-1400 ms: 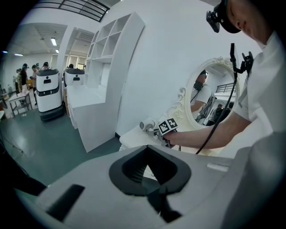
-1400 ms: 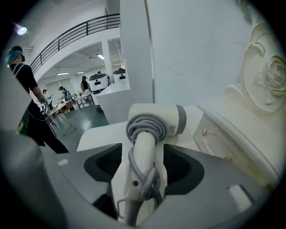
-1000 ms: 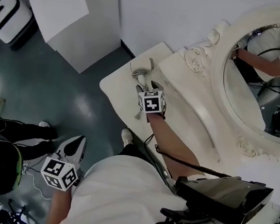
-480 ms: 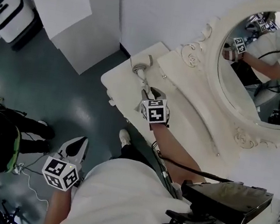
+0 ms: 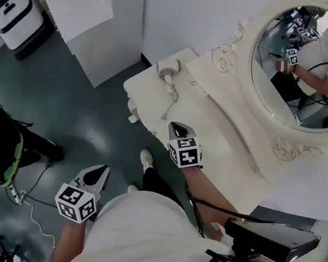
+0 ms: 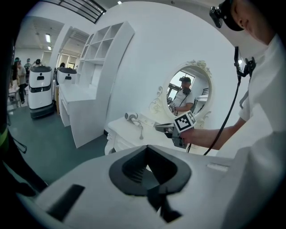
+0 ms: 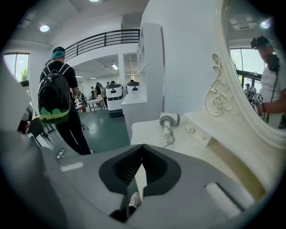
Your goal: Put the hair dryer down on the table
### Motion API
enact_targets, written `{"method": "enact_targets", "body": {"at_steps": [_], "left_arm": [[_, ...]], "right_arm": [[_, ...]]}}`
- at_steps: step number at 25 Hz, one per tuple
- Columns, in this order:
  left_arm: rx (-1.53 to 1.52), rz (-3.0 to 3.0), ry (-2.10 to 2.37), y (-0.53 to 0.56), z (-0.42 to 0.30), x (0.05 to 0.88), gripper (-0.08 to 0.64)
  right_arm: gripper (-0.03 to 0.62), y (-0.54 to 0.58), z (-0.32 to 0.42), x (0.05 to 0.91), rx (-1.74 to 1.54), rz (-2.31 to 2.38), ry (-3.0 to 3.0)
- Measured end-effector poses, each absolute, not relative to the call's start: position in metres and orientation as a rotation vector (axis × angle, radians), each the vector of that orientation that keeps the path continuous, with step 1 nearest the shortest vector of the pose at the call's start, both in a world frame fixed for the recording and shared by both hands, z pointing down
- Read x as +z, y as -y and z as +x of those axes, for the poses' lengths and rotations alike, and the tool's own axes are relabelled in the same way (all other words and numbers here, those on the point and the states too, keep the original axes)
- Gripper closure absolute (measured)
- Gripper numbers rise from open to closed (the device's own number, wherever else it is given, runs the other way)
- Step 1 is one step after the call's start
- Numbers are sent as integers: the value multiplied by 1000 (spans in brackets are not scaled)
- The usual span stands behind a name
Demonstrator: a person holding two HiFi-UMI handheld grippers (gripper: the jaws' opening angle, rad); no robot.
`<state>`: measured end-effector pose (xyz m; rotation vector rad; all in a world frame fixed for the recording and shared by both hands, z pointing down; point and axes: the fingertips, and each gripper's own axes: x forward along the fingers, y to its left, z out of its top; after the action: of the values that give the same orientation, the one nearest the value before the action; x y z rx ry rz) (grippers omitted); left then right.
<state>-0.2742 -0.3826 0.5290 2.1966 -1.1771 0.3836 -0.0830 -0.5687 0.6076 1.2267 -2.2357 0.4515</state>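
Hair dryer [image 5: 168, 73] lies on the table [image 5: 147, 103].
Your right tool [image 5: 177, 127], closed on nothing, sits clear at its 5 o'clock; left tool [image 5: 98, 173] closed, unneeded.

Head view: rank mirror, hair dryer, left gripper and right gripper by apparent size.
1. mirror, clearly largest.
2. left gripper and right gripper look alike; the left sits nearer the camera, so no ranking between them.
3. hair dryer, smallest.

My right gripper [image 7: 142, 146] is matt grey plastic, ribbed black inside. Mid-frame, the hair dryer [image 7: 170, 121] looks smooth pale plastic — the table [image 7: 145, 132] under it painted cream, satin; the floor [image 7: 105, 129] at left glossy teal.
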Motion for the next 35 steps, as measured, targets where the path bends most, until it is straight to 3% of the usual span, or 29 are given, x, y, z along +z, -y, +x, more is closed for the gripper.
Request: {"method": "enact_targets", "body": {"at_steps": [16,35], "left_arm": [[352,2222,1138,328,-288,539,557],[345,2238,1121,305,-288,541,557]], "right_arm": [[592,460,-133,577,381,1007,2334],[592,404,-167,565,319,879,2386]]}}
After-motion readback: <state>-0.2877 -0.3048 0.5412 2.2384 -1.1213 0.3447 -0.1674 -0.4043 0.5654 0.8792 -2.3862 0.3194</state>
